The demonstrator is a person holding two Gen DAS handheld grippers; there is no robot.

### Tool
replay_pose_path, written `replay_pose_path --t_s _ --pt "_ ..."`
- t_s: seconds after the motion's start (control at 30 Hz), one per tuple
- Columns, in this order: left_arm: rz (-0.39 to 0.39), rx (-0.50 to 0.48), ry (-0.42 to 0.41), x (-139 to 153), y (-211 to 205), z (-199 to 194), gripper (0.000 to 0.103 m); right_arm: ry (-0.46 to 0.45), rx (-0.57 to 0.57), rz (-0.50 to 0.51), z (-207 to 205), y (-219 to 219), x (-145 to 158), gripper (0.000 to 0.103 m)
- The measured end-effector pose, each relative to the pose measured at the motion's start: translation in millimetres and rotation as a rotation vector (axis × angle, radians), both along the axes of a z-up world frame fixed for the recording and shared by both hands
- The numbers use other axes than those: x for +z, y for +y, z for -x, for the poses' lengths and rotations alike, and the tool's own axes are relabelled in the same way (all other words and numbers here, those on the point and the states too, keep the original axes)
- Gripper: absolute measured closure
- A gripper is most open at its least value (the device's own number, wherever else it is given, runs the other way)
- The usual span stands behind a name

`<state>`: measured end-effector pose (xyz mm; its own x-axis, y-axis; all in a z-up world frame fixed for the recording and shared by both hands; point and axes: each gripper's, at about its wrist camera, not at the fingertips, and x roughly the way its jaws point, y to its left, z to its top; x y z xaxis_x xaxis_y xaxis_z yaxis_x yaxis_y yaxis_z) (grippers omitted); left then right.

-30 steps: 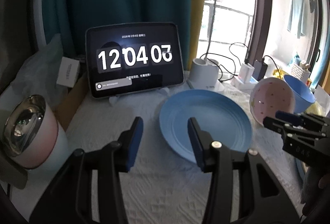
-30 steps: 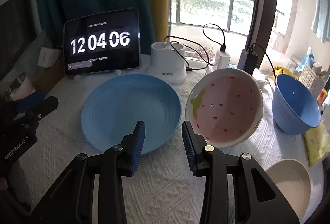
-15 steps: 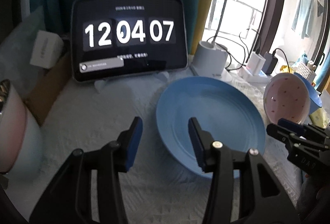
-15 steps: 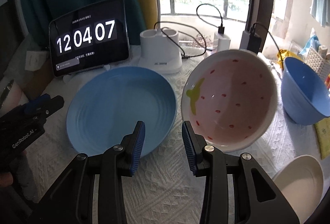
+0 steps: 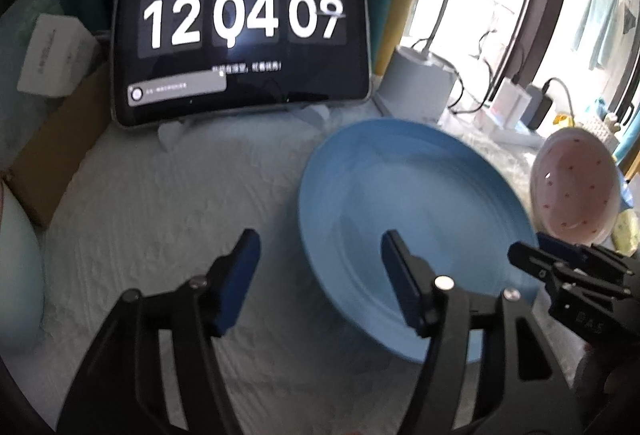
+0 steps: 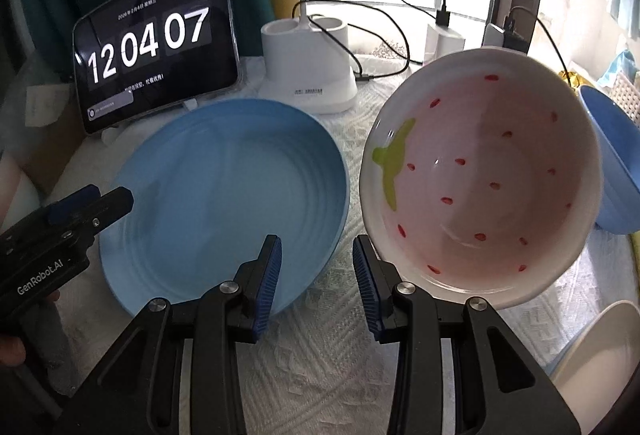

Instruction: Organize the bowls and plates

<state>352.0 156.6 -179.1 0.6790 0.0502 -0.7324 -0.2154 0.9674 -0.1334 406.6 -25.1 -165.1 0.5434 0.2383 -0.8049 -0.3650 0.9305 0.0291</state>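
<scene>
A blue plate (image 5: 404,219) (image 6: 228,195) lies on the white cloth. My left gripper (image 5: 318,267) is open; its right finger is over the plate's near left rim, its left finger over the cloth. It also shows in the right wrist view (image 6: 86,205). A strawberry-pattern bowl (image 6: 480,179) (image 5: 574,187) stands tilted to the right of the plate. My right gripper (image 6: 316,267) is open and empty, over the gap between the plate and the bowl. It shows in the left wrist view (image 5: 552,263). A blue bowl (image 6: 612,163) sits further right.
A tablet clock (image 5: 240,31) (image 6: 154,43) stands at the back. A white lamp base (image 6: 310,79) with cables is behind the plate. A white plate (image 6: 600,347) lies at the near right. A cardboard box (image 5: 56,139) is at the left.
Both grippers have moved forward and lower toward the plate and the bowl. The left gripper's jaws have opened wider. The strawberry bowl fills more of the right wrist view.
</scene>
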Motion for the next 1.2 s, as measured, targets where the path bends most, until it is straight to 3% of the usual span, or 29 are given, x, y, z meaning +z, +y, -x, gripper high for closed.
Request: replay_pose_path --t_s 0.1,0.37,0.4,0.5,0.63,1.2 --pt "0.01 0.006 0.032 -4.9 1.8 -2.7 0.038 0.008 0.007 0.009 -1.4 3.8 -2.3 0.064" --pt "-0.027 -0.028 0.022 -1.5 -8.6 0.9 0.041 0.0 0.038 0.039 2.2 14.1 -7.2 0.067" --pt "-0.032 -0.037 0.018 0.3 -11.2 0.5 0.048 0.0 0.041 0.037 2.7 13.9 -7.2 0.067" --pt "-0.057 -0.042 0.017 2.7 -18.0 3.6 0.052 -0.016 0.052 0.032 5.5 14.6 -5.7 0.067" --pt "-0.051 -0.024 0.021 3.7 -12.8 5.8 0.065 -0.027 0.053 0.038 9.1 13.2 -3.4 0.068" --pt "-0.056 -0.019 -0.015 19.9 -15.1 39.6 0.066 -0.072 0.063 0.031 36.0 10.1 14.1 0.069"
